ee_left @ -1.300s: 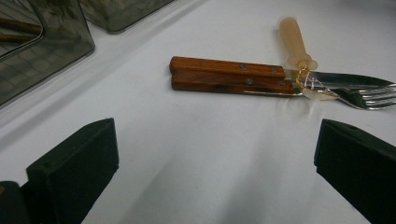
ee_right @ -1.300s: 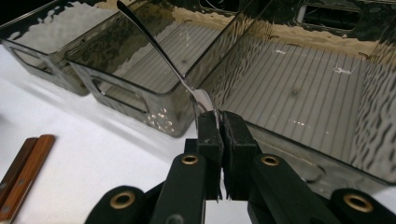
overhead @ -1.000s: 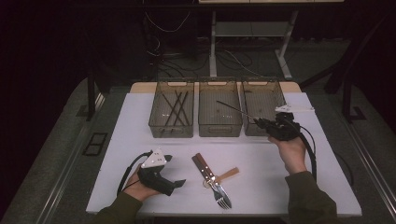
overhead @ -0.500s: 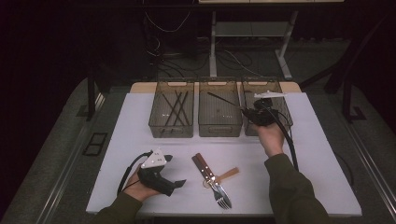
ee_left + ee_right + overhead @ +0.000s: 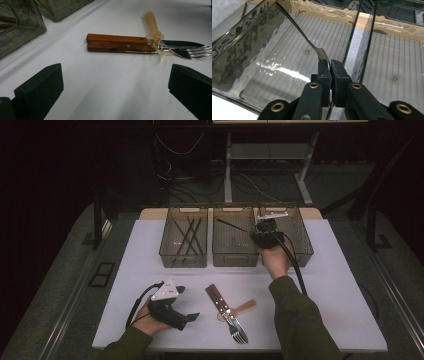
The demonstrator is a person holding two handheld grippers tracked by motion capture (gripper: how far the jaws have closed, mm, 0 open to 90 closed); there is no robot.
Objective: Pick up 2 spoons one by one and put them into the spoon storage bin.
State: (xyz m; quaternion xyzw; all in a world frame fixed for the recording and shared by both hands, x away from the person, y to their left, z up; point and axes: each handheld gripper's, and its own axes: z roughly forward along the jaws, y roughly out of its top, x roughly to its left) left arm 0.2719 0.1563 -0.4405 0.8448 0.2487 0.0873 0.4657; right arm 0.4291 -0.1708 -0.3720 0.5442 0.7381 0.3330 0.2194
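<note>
Right gripper (image 5: 330, 65) clamped on a dark spoon (image 5: 298, 29), handle toward 11 o'clock over the middle bin (image 5: 235, 254), left gripper (image 5: 115, 82) wide open, empty.

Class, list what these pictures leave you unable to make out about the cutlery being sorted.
- Held utensil: right gripper view, its working end is hidden between the pads of the right gripper.
- Fork: left gripper view, tines cut by the right edge.
- Dark sticks in the left bin: high view, too small and dim to identify.
</note>
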